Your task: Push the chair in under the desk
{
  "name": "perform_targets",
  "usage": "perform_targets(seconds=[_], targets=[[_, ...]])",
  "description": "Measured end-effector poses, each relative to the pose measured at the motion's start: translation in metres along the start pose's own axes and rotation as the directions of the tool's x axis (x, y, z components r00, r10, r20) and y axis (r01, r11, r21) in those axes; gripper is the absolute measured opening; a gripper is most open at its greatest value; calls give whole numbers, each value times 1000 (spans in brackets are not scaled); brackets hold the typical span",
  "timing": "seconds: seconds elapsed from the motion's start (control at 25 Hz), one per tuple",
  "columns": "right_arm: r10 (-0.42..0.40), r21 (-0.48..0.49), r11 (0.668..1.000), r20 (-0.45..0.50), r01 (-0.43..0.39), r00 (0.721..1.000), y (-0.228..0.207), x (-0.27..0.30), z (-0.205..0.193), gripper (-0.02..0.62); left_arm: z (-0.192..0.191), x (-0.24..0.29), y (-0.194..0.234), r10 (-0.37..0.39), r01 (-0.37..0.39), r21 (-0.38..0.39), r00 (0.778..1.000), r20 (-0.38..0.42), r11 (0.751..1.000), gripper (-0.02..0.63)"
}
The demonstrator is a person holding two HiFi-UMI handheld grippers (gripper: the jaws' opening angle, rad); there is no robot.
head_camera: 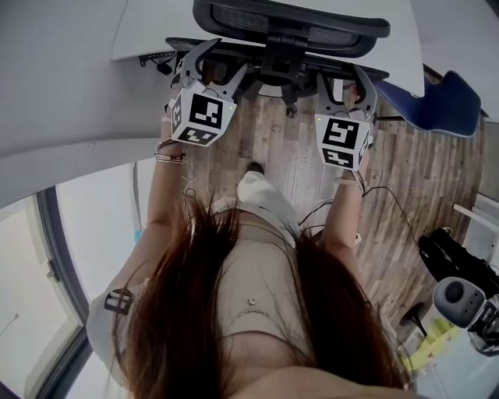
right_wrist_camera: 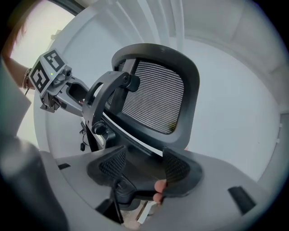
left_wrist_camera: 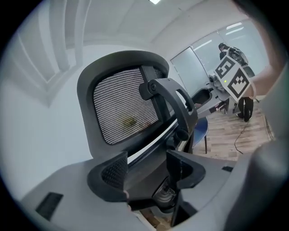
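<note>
In the head view, the black chair point(head_camera: 281, 58) stands straight ahead of the person. Its back is at the edge of the white desk point(head_camera: 144, 31) and its mesh headrest point(head_camera: 290, 17) overlaps the desk top; the seat cannot be seen. The left gripper point(head_camera: 212, 66) and the right gripper point(head_camera: 343, 84) both reach out to the upper rim of the chair's back, one on each side of the headrest post. Each has its marker cube turned toward the camera. Below them is a wooden floor point(head_camera: 421, 187) with thin black cables point(head_camera: 390, 199) trailing across it, and a blue chair point(head_camera: 448, 105) stands just to the right of the black one. In the left gripper view, the jaws stand wide, with the dark rim of the chair's back running across the gap between them; the pads do not visibly clamp it. The headrest rises close behind, and the right gripper's cube shows further off at the right. In the right gripper view, the jaws are likewise spread wide about the same rim and not closed on it. The headrest stands above them, and the left gripper is at the far left.
</note>
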State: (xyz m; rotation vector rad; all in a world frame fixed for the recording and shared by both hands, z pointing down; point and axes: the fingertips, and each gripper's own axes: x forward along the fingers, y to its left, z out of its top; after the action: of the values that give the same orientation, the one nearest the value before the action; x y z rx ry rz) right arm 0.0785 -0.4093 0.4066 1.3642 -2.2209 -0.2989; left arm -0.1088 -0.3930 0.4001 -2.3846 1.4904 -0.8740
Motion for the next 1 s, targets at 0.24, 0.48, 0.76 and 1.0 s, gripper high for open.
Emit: perform_targets(seconds=[0.24,0.48,0.76,1.0], targets=[[10,28,1000,11,-10,1000,7,-10,7,267,-4,-17,-8,10,-10,1,1000,13,1000,271],[-7,47,999,21,6,1000,8,-29,12,255,5,-40,-9,36,-33,-56,997,63,998,257],[-18,53,998,22,16,1000,19,-59,17,223,6,-70,-18,53,-47,-83,996,68,995,186],[-26,59,998,29,24,999,29,-88,21,205,11,-94,-31,58,-49,-102,994,90,994,146]])
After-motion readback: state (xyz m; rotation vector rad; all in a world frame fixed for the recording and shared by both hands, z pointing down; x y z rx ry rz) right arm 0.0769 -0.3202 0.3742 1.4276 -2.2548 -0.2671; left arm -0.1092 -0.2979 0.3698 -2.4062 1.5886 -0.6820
